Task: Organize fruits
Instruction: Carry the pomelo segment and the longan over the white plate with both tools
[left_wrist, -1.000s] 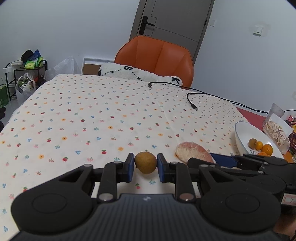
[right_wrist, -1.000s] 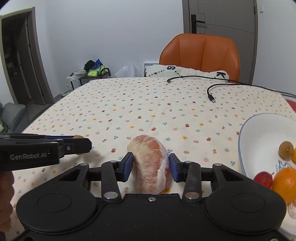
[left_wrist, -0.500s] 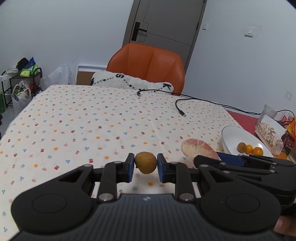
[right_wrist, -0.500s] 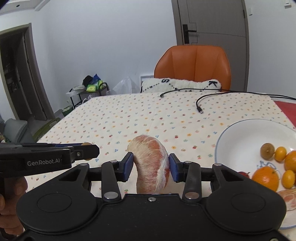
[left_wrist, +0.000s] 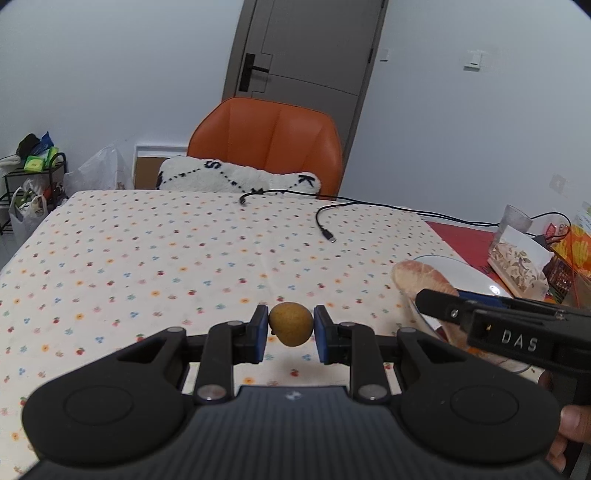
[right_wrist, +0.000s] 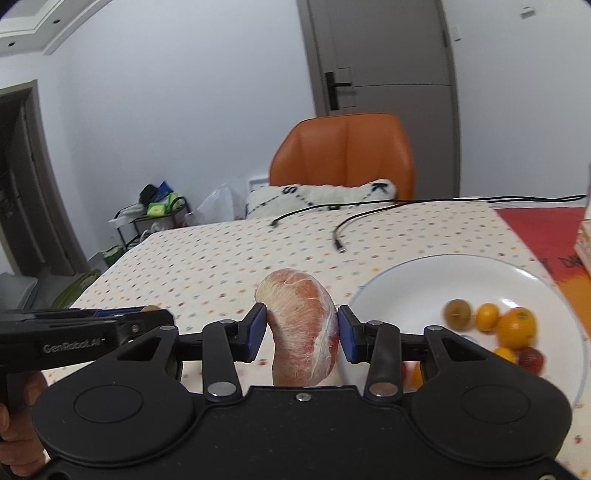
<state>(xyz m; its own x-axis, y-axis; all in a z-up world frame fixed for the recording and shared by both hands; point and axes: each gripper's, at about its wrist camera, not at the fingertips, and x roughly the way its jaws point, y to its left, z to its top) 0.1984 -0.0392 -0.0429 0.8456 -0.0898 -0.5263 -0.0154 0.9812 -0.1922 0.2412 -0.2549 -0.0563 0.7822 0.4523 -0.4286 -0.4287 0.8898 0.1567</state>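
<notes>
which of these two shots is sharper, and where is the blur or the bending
Left wrist view: sharper, the small brown fruit crisp in the left hand-held gripper; fisheye bends the door frame. Right wrist view: motion blur smears the plate and its fruits, while the pomelo segment in the right hand-held gripper stays sharp.

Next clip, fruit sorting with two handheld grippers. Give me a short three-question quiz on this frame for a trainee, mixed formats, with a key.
1. True or false: the left gripper is open and holds nothing.
2. Multiple choice: what does the right gripper hold? A) an orange B) a peeled pomelo segment C) a strawberry
3. Fill in: the fruits already sorted lie in the white ____.

Key
1. False: it is shut on a small brown fruit, held above the tablecloth.
2. B
3. plate, with an orange and smaller fruits.
</notes>
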